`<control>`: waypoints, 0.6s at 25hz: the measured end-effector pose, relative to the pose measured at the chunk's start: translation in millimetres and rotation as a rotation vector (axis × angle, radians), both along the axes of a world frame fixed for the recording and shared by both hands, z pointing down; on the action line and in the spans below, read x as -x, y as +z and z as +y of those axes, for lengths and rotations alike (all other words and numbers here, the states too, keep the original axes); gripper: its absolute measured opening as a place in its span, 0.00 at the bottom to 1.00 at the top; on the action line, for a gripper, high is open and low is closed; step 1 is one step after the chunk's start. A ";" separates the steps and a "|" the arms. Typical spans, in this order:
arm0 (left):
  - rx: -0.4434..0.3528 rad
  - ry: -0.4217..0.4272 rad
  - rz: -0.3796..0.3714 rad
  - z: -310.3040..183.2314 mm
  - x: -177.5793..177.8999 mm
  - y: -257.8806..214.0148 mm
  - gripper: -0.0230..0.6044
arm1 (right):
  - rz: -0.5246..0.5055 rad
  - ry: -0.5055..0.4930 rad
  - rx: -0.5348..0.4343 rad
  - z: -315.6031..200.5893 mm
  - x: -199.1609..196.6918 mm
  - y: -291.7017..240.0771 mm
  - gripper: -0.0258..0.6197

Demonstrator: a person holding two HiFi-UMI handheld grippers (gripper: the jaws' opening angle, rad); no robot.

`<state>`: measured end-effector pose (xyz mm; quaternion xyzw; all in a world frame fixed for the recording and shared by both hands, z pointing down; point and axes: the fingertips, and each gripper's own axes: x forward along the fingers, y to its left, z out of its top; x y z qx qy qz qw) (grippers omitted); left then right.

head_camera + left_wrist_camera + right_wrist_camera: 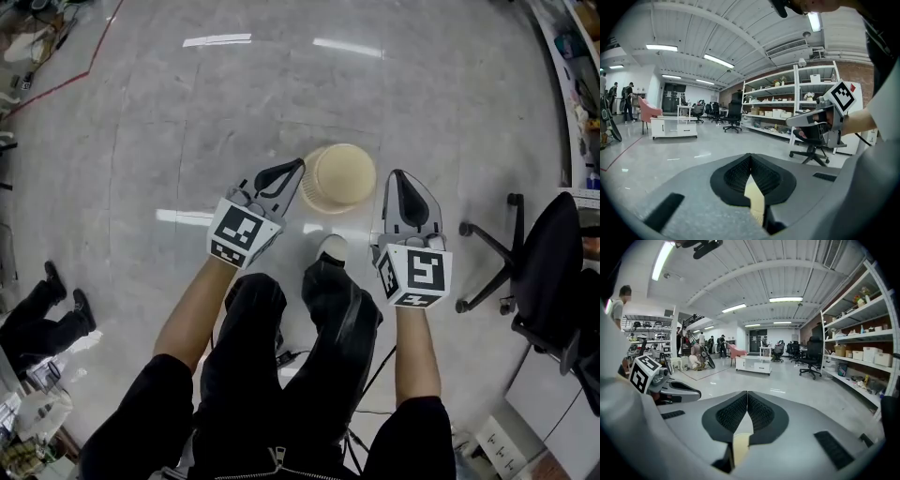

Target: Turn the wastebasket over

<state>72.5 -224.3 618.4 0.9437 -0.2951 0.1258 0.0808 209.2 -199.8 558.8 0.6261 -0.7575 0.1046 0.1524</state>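
**Head view.** The beige wastebasket (339, 178) is standing on the grey floor (187, 112), just ahead of the person's white shoe tip (333, 247). The left gripper (297, 166) and right gripper (397, 175) are flanking it, one on either side. Each is showing its jaws pressed together with nothing between them. Whether either is touching the basket cannot be told. A black office chair (548, 267) is sitting at far right.
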 end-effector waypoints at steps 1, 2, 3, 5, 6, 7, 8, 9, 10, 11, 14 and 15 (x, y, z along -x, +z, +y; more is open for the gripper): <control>0.000 0.002 -0.003 -2.9 -0.8 18.2 0.04 | 0.008 -0.009 0.003 -1.8 -3.1 16.2 0.06; -0.001 0.003 -0.002 -5.8 -1.7 35.6 0.04 | 0.014 -0.017 0.006 -3.5 -6.0 31.9 0.06; -0.003 0.005 -0.002 -8.9 -2.5 52.3 0.04 | 0.018 -0.023 0.008 -5.2 -8.4 47.0 0.06; -0.009 0.012 -0.005 -15.6 -4.4 84.3 0.04 | 0.022 -0.024 0.005 -8.1 -11.9 74.6 0.06; -0.010 0.017 -0.007 -18.7 -5.9 99.7 0.04 | 0.027 -0.022 0.003 -9.2 -13.7 87.4 0.06; -0.011 0.022 -0.008 -21.5 -7.9 114.6 0.04 | 0.034 -0.020 0.001 -10.1 -16.1 100.2 0.06; -0.010 0.025 -0.007 -24.0 -10.0 129.5 0.04 | 0.039 -0.019 0.003 -11.1 -19.0 113.5 0.06; -0.008 0.027 -0.006 -26.1 -11.9 144.7 0.04 | 0.039 -0.018 0.008 -12.0 -22.1 127.6 0.06; -0.005 0.028 -0.005 -27.9 -13.5 160.1 0.04 | 0.037 -0.018 0.015 -13.0 -25.6 142.1 0.06; 0.000 0.028 -0.003 -29.5 -15.0 175.2 0.04 | 0.036 -0.018 0.022 -14.0 -29.1 156.5 0.06; 0.007 0.043 0.004 -28.7 -19.8 215.0 0.04 | 0.042 -0.017 0.042 -14.5 -37.8 195.4 0.06; 0.007 0.048 0.009 -27.2 -20.5 226.1 0.04 | 0.049 -0.015 0.045 -13.9 -40.0 206.1 0.06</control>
